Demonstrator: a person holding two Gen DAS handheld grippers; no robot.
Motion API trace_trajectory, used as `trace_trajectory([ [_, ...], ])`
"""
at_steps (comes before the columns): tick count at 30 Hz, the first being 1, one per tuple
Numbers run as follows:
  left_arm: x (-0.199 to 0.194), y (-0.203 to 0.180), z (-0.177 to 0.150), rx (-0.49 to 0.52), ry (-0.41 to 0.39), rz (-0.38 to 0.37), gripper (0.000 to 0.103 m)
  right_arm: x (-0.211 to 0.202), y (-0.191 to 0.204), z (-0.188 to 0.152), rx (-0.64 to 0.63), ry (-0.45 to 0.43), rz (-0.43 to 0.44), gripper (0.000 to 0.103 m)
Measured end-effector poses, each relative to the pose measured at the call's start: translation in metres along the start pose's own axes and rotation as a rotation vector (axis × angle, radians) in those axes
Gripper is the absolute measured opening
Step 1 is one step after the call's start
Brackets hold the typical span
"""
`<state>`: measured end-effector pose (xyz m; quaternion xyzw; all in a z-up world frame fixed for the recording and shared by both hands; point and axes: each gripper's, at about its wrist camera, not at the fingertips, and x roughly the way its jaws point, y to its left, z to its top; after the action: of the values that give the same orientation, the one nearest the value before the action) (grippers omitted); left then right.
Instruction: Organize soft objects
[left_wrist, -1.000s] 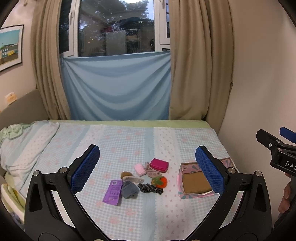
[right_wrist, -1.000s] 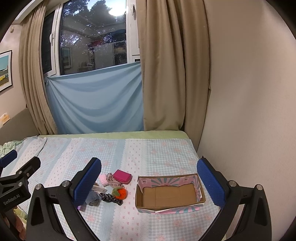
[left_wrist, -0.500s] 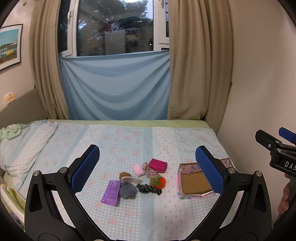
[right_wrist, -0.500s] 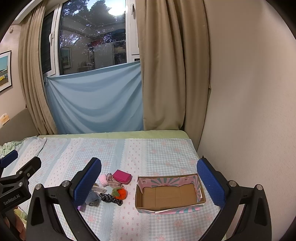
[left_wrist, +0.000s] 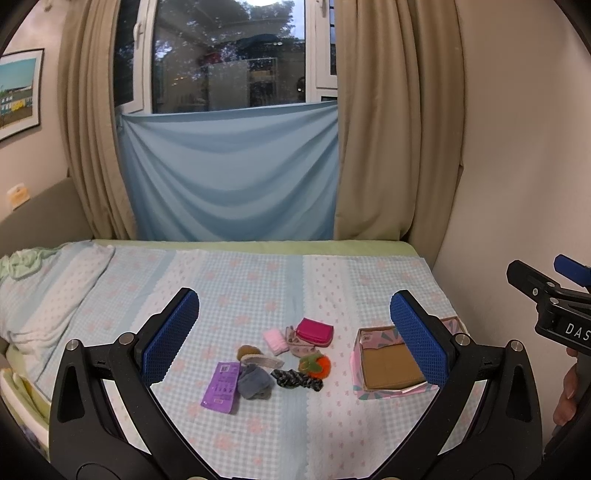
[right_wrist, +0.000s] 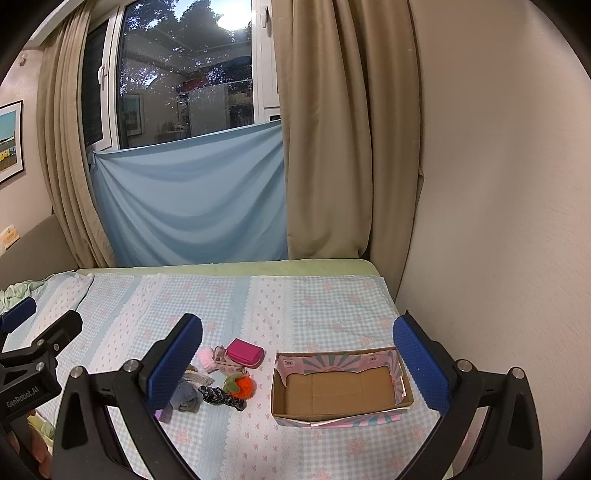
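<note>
A bed (left_wrist: 258, 288) with a pale blue checked cover (right_wrist: 295, 306) stands against the window (left_wrist: 229, 55). A light blue cloth (left_wrist: 229, 177) hangs across the lower pane, between beige curtains (right_wrist: 332, 147). A framed picture (left_wrist: 18, 92) hangs on the left wall. At the bed's left end lies what looks like rumpled green bedding (left_wrist: 22, 262).

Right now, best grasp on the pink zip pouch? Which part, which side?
Likely the pink zip pouch across its short width, from above, fingers fore and aft. It lies flat at the pile's far edge, its near side against the patterned fabric piece, its far and right sides free. The right gripper hangs open nearer.
</note>
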<state>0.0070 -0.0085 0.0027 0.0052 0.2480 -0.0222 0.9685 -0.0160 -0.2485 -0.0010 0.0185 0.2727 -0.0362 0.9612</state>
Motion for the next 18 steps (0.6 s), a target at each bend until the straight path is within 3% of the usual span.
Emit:
trace_trajectory([
  [18, 0.010, 0.007, 0.003, -0.019, -0.005, 0.000, 0.103, 0.011, 0.010, 0.005, -0.018, -0.003, 0.012, 0.103],
])
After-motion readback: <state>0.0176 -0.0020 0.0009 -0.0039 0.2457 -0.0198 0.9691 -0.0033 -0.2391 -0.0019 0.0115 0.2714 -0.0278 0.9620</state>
